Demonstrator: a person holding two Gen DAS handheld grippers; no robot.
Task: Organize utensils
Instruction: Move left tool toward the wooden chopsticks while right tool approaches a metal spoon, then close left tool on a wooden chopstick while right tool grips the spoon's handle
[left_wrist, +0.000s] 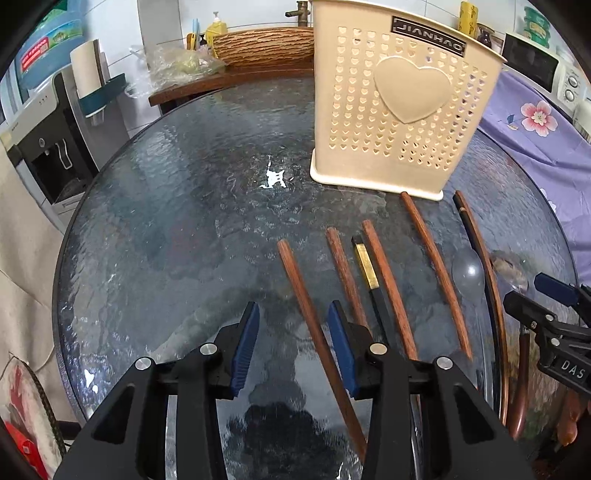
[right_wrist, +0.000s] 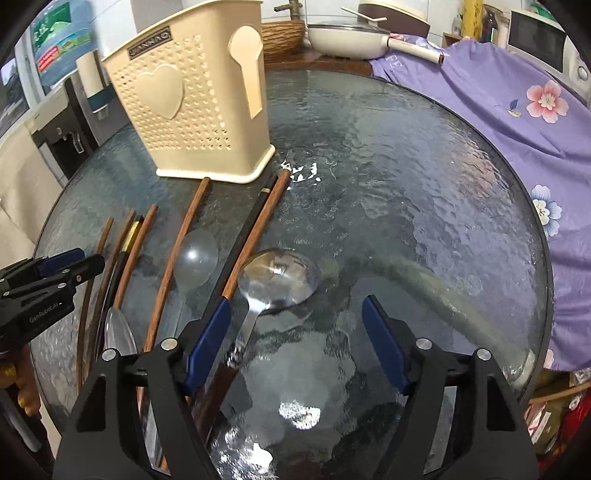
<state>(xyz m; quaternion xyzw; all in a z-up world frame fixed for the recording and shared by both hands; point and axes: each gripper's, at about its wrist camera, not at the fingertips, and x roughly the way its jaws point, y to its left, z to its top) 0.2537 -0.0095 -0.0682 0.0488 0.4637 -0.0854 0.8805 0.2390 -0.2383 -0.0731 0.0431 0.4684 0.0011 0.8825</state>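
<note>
A cream perforated utensil holder (left_wrist: 399, 107) stands upright on the round glass table (left_wrist: 177, 206); it also shows in the right wrist view (right_wrist: 195, 110). Several brown wooden chopsticks (left_wrist: 436, 266) and a black one with a gold band (left_wrist: 367, 264) lie in a row in front of it. A steel ladle (right_wrist: 277, 277) and a spoon (right_wrist: 195, 258) lie among them. My left gripper (left_wrist: 293, 314) is open, and the leftmost chopstick (left_wrist: 299, 291) runs between its fingers. My right gripper (right_wrist: 295, 310) is open and empty over the ladle's handle.
A purple floral cloth (right_wrist: 498, 110) covers the table's right side. A white pan (right_wrist: 347, 40) and a woven basket (left_wrist: 266, 46) sit on a wooden counter behind. A water dispenser (left_wrist: 48, 140) stands at the left.
</note>
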